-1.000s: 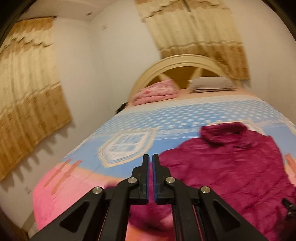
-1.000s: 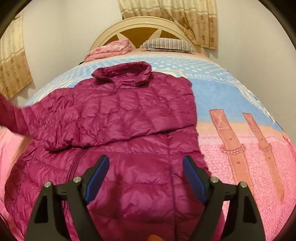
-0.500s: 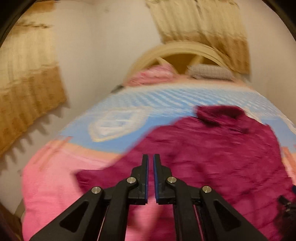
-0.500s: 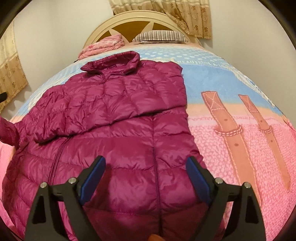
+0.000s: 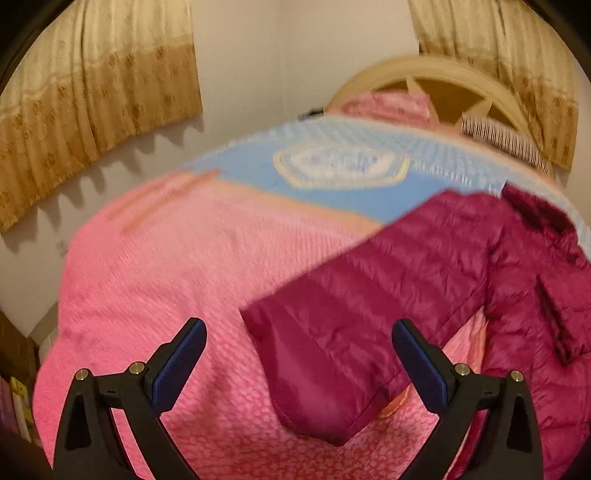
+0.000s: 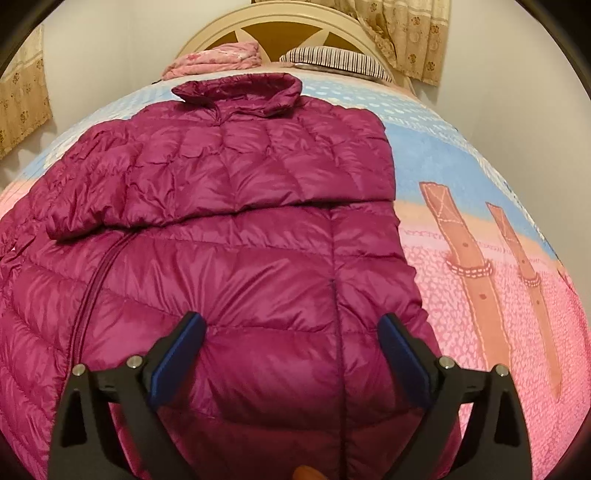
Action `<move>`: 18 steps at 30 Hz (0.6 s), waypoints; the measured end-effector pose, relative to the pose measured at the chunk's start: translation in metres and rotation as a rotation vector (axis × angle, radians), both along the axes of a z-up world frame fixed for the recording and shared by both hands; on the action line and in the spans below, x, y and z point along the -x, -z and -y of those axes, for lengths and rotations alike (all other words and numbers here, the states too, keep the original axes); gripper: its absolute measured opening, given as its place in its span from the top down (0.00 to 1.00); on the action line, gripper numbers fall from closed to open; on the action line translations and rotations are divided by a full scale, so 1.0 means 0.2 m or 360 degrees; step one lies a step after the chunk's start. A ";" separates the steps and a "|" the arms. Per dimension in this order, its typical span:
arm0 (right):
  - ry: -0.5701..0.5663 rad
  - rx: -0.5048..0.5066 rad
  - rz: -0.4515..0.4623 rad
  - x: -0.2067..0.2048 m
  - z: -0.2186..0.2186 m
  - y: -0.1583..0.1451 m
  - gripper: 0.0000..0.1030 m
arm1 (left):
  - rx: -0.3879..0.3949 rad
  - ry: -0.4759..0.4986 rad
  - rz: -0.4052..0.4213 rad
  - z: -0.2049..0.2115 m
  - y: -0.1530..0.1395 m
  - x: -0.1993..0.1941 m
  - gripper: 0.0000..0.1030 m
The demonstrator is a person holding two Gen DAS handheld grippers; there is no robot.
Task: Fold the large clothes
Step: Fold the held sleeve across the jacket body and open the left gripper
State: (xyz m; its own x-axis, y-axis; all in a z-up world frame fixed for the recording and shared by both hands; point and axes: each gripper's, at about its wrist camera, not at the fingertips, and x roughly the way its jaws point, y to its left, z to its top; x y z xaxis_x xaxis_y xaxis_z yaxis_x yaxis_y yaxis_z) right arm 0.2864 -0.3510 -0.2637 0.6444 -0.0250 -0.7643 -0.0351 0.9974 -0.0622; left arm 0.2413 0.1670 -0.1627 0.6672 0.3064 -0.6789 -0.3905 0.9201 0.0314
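A magenta quilted puffer jacket (image 6: 240, 221) lies spread on the bed, collar toward the headboard, one sleeve folded across its chest. In the left wrist view its other sleeve (image 5: 369, 314) stretches out over the pink bedspread, cuff end near the camera. My left gripper (image 5: 299, 354) hovers over that cuff with its jaws opening wide, pads not touching the cloth. My right gripper (image 6: 291, 347) hangs above the jacket's lower front, jaws opening, nothing pressed between them.
The bed (image 5: 155, 266) has a pink and blue cover with brown strap patterns (image 6: 465, 266). A folded pink blanket (image 6: 218, 59) and a striped pillow (image 6: 332, 59) lie by the cream headboard (image 6: 280, 22). Curtains (image 5: 92, 92) hang on the left wall; the bed's left edge drops off nearby.
My left gripper swung left and down over the outstretched sleeve and its jaws went from shut to wide apart. The right gripper sank a little toward the jacket and widened.
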 end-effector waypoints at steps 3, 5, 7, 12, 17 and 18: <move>0.0006 0.0002 -0.0004 0.00 0.00 0.00 0.03 | 0.0074 -0.0023 -0.0103 -0.03 0.11 -0.07 0.03; 0.0010 0.0014 -0.0004 0.00 -0.01 0.00 0.03 | 0.0203 0.0005 -0.0172 -0.06 0.19 -0.11 0.46; 0.0013 0.0023 -0.0005 0.00 -0.01 0.00 0.02 | 0.0184 0.0022 -0.0190 -0.05 0.21 -0.11 0.57; 0.0013 0.0008 -0.0006 -0.01 -0.01 0.00 0.02 | 0.0032 0.0097 -0.0032 0.04 0.02 -0.05 0.79; 0.0013 -0.0011 0.0006 0.00 0.00 0.00 0.02 | -0.0196 0.0212 0.0208 0.23 -0.29 0.01 0.80; 0.0009 -0.0028 0.0009 0.00 0.00 -0.01 0.02 | -0.0239 0.0246 0.0250 0.28 -0.35 0.01 0.80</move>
State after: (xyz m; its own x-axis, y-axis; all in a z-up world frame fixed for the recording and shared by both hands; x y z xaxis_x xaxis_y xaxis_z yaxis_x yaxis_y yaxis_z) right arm 0.2867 -0.3512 -0.2623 0.6486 -0.0153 -0.7610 -0.0294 0.9985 -0.0451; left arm 0.2394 0.1106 -0.0921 0.8074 0.2820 -0.5182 -0.2565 0.9588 0.1220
